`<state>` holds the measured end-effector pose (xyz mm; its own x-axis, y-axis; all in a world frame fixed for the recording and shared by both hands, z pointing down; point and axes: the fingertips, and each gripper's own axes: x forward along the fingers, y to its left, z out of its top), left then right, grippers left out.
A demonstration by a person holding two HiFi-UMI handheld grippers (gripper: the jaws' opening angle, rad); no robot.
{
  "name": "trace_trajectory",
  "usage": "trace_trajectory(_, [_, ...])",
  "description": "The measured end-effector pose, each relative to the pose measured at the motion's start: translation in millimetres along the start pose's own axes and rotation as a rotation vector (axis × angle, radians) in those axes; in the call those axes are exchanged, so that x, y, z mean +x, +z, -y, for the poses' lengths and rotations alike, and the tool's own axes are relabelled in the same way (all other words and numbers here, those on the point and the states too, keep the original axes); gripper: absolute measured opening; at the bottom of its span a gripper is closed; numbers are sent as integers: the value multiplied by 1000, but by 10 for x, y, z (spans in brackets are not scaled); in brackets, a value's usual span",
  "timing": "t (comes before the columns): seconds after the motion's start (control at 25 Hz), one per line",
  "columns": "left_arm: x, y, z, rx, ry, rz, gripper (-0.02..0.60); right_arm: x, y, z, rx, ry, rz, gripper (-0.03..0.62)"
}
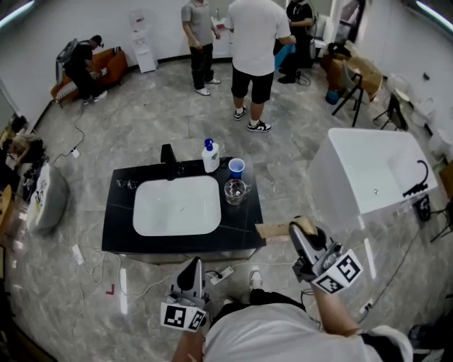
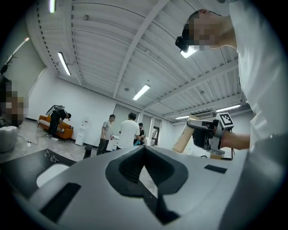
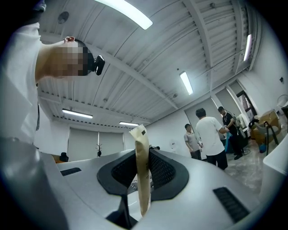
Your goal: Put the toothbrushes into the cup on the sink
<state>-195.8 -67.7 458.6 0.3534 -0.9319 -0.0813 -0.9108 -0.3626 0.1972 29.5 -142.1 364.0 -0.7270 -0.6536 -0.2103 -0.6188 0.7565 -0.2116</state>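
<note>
Right gripper [image 3: 143,157] pinched a packet [image 3: 142,184]; left gripper [image 2: 145,150] sat closed, empty. Only the head view showed the sink [image 1: 177,212].

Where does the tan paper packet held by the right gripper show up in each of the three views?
Head view: tan paper packet lower right of centre, sticking out leftward from the right gripper.
Left gripper view: right of centre, slanting upward.
Right gripper view: centre, upright, clamped between the jaws.
Shared landmark: the standing person in the white shirt.

Bright ceiling strip lights [image 3: 122,12], fisheye-bent edges, black vignetted corners
</note>
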Motion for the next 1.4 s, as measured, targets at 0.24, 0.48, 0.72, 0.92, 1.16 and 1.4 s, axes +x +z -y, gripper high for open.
trace_trajectory(0.24, [282, 23, 50, 31, 32, 2, -2, 228, 81, 323, 1, 48, 19, 84])
trace_trajectory(0.48, [419, -90, 58, 27, 68, -9, -2, 399, -1, 629, -6, 57, 19, 84])
trace_trajectory(0.72, [497, -68, 14, 34, 106, -5, -2, 688, -124, 868, -10, 58, 13, 84])
trace_trajectory(0.92, [500, -107, -28, 24, 138, -18, -2, 947, -394, 1037, -37, 58, -28, 84])
trace_trajectory(1.16, [505, -95, -54, 27, 180, -31, -2, 1228, -721, 1250, 17, 54, -60, 84])
trace_trajectory(1.4, [529, -96, -88, 46, 214, -61, -2, 1449, -995, 1453, 18, 52, -100, 84])
